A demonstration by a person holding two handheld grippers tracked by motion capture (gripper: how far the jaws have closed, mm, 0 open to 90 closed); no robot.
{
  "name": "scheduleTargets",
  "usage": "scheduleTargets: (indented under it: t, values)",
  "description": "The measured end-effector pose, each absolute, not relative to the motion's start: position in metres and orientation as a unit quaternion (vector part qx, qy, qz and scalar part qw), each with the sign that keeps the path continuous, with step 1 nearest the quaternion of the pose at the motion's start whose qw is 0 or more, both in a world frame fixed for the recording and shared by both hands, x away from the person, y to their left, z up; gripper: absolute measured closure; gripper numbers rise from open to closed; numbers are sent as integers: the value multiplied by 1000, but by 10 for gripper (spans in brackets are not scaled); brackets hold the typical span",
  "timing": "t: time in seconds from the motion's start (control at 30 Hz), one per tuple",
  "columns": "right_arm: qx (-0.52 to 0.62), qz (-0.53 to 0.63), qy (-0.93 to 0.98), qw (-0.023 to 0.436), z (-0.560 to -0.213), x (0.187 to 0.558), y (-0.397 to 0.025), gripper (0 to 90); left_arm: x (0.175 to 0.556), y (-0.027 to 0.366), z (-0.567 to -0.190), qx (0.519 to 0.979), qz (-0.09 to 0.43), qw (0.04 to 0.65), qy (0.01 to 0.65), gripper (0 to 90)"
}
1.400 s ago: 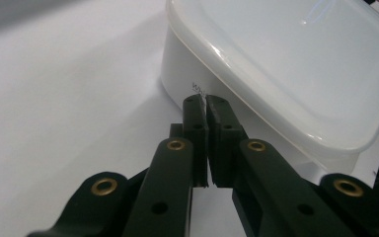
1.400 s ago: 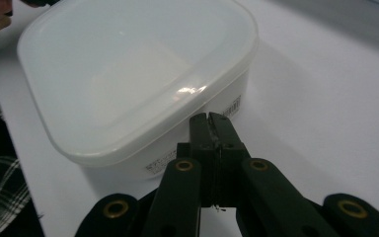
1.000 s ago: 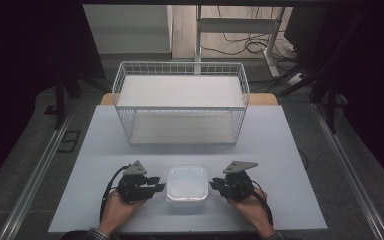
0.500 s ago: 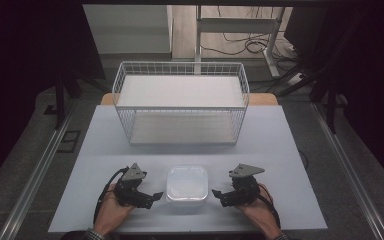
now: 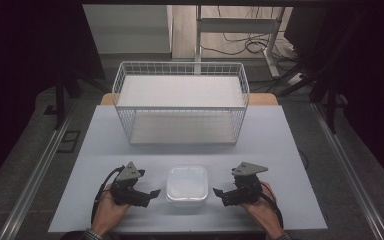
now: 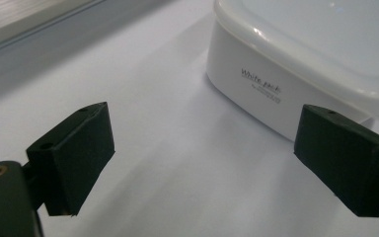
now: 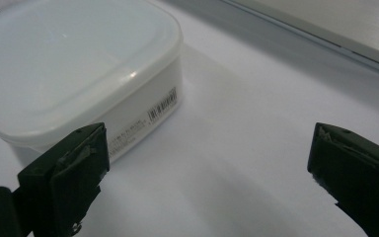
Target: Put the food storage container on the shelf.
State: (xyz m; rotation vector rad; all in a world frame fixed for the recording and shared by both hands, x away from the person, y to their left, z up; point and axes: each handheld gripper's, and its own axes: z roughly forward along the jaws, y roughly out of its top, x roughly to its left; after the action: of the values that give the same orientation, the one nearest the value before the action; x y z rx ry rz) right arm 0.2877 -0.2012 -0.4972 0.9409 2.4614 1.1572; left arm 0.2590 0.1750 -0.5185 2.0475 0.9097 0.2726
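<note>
A white plastic container [image 5: 186, 183] with a closed lid sits on the pale table near the front edge. My left gripper [image 5: 149, 195] rests on the table just left of it, open, its jaws pointing at the container's side. My right gripper [image 5: 221, 196] mirrors it on the right, also open. In the left gripper view, the container [image 6: 296, 59] shows at the upper right, beyond my spread fingers [image 6: 74, 153], and nothing lies between them. In the right gripper view, the container [image 7: 79, 64] shows at the upper left, with a barcode label on its side, next to one finger [image 7: 66, 173].
A white wire basket [image 5: 180, 66] with a white floor stands at the back middle of the table [image 5: 280, 150]. Bare tabletop lies between basket and container. Dark floor, metal rails and cables surround the table.
Both hands have drawn back a little from the container toward the front edge. The container has not moved.
</note>
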Motion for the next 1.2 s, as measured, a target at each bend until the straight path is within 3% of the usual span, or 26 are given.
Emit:
scheduleTargets:
  t: [0.2, 0.57, 0.83, 1.2]
  values:
    - [332, 411, 840, 125, -490, 287, -199, 22, 259, 177, -507, 805, 87, 454, 371, 74]
    - [333, 420, 838, 105, -479, 285, -180, 7, 265, 152, -496, 821, 50, 456, 340, 35]
    - [308, 400, 857, 102, -475, 288, -156, 18, 275, 133, -492, 828, 47, 447, 335, 73]
    - [319, 390, 862, 47, -486, 298, -148, 88, 285, 127, -503, 830, 14, 436, 348, 161]
